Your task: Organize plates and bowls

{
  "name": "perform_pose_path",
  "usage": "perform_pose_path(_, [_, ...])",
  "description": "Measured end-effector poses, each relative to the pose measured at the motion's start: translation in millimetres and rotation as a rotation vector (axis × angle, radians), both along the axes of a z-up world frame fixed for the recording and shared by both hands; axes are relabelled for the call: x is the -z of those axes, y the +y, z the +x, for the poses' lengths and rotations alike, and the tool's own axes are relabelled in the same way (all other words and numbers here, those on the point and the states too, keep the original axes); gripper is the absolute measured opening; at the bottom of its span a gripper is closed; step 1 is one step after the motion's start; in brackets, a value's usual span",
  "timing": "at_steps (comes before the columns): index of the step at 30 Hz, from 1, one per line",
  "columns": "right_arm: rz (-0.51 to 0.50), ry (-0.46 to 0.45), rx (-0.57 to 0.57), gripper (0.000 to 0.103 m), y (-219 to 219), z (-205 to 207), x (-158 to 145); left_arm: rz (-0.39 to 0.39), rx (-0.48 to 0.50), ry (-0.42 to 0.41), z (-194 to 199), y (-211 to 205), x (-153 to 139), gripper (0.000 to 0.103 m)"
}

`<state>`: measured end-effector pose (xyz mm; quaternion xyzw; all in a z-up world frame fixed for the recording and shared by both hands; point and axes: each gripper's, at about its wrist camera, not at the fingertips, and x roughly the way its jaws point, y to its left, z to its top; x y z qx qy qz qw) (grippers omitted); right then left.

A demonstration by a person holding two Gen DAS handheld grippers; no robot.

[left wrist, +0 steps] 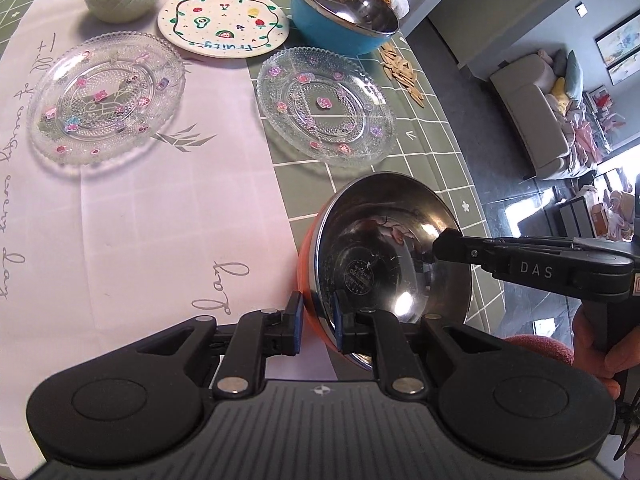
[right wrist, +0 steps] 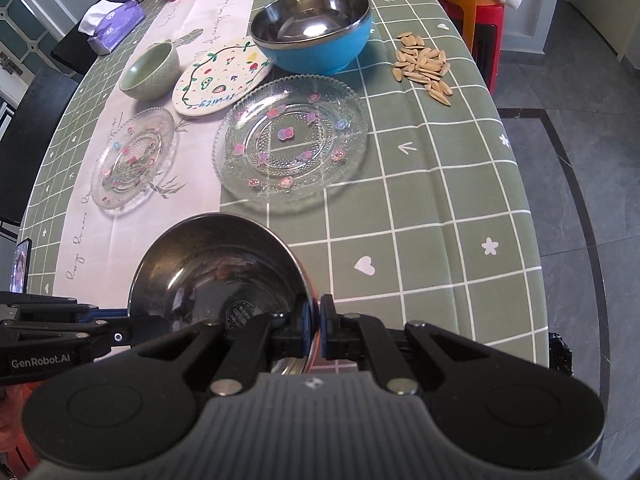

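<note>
Where legible: "fruity" on painted plate (left wrist: 223, 20)

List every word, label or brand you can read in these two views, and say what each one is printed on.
"DAS": on the right claw's arm.
"GenRobot.AI": on the left claw's arm.
"fruity": in blue on the painted plate, upside down.
Cursive script on the pink table runner: only "day" reads; the rest is unclear.
Round stamp inside the orange bowl: too small to read.

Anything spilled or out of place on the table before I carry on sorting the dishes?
Yes: a loose scatter of sunflower seeds lies on the green checked tablecloth, right of the blue steel-lined bowl, not in any dish. The plates and bowls otherwise look intact.
</note>
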<state>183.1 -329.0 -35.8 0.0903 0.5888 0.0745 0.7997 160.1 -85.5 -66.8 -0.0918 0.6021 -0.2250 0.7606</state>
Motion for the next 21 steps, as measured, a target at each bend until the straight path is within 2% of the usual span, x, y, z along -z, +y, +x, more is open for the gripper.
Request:
perform_pose_path(6, [-0.001, 0.001, 0.000, 0.003, 0.4, 2.7, 1.2, -0.007, -0.008, -0.005, 1.7, 0.7, 0.3, 0.018])
perform_pose_path(8, [-0.002, 0.003, -0.004, 0.004, 0.4, 3.1, 1.7, -0.016, -0.017, -0.008, 2.4, 2.2, 0.5, 0.023])
perform_pose_path(14, [-0.019, -0.003, -0.008, 0.011, 0.5, 2.9, 1.0, -0.015, -0.036, -0.042, 3.0, 4.3, -4.1, 0.047])
perform_pose_path(15, [-0.021, -0.004, -0.007, 0.014, 0.0, 2.8, 0.7, -0.013, -0.035, -0.051, 2.6, 4.4, -5.3, 0.050])
perform_pose_path(17, [-0.030, -0.013, -0.003, 0.032, -1.2, 1.9, -0.9, -0.013, -0.034, -0.069, 1.7, 5.0, -8.4, 0.053])
perform_pose_path(21, [-0.028, -0.030, -0.007, 0.034, -3.3, -0.4, -6.5, -0.003, -0.035, -0.124, 0.0, 6.2, -17.5, 0.059])
